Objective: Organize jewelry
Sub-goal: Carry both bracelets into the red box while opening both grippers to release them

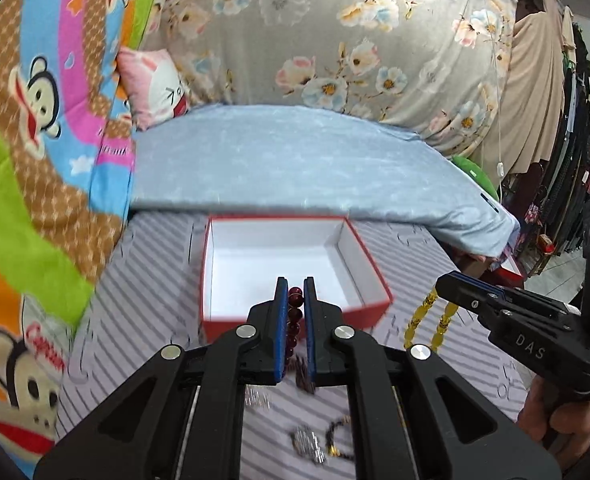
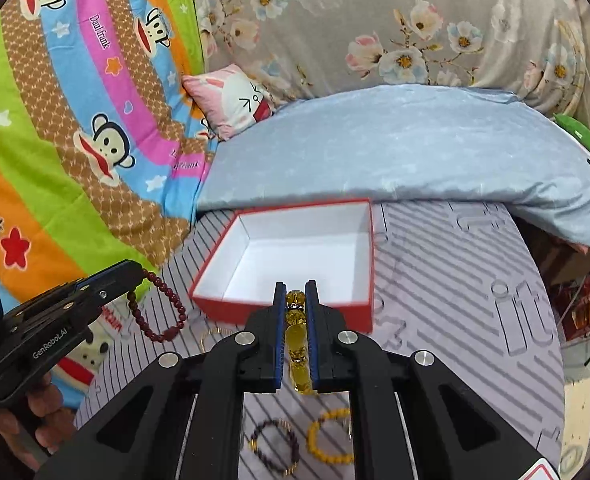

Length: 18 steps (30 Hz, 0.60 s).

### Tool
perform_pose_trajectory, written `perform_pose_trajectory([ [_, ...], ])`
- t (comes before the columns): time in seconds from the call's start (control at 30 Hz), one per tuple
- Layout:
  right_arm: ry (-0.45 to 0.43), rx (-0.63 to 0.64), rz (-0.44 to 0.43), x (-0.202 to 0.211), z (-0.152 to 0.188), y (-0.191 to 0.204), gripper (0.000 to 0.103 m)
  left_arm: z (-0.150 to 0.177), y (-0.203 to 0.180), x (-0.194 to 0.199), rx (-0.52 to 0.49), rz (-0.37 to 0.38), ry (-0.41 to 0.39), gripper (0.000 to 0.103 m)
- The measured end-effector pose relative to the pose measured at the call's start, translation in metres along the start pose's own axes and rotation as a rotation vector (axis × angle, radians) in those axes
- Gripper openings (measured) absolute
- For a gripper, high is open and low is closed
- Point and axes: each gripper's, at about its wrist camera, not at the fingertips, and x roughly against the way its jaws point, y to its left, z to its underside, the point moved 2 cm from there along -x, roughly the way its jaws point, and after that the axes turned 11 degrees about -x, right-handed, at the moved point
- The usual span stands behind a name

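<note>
An open red box with a white inside (image 1: 279, 256) (image 2: 303, 256) sits on the grey striped mat. My left gripper (image 1: 295, 292) (image 2: 135, 272) is shut on a dark red bead bracelet (image 1: 295, 312) (image 2: 163, 308), held above the mat just short of the box's near edge. My right gripper (image 2: 295, 296) (image 1: 445, 286) is shut on a yellow bead bracelet (image 2: 297, 344) (image 1: 427, 316), which hangs beside the box's right side. Other bracelets lie on the mat: a dark purple one (image 2: 273, 446), a yellow one (image 2: 329, 436), a thin gold one (image 2: 215, 334), a silver one (image 1: 307, 442) and a black one (image 1: 337, 434).
A light blue pillow (image 1: 295, 160) lies right behind the box. A bright cartoon quilt (image 2: 75, 140) is on the left and a floral grey quilt (image 1: 335, 32) behind. The mat's right edge (image 2: 551, 320) drops off to the floor, with clothes racks beyond.
</note>
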Motion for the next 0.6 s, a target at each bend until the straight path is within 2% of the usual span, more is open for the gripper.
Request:
perform_pose_trajectory([
  [0.13,-0.008,-0.003,-0.023,-0.027,-0.033,-0.002,0.009,-0.026,0.018,-0.037,0.022,0.016,-0.006,0.008],
  [0.23,0.016,-0.026,-0.032,-0.063,-0.053,-0.01,0.009,-0.033,0.031,-0.073,0.052,0.035,0.028,0.008],
  [0.4,0.08,-0.072,-0.039,-0.121,-0.067,-0.021,0.009,-0.04,0.047,-0.13,0.072,0.058,0.074,0.008],
  [0.6,0.127,-0.068,-0.002,-0.175,-0.073,-0.021,0.009,-0.036,0.056,-0.184,0.071,0.065,0.133,0.008],
])
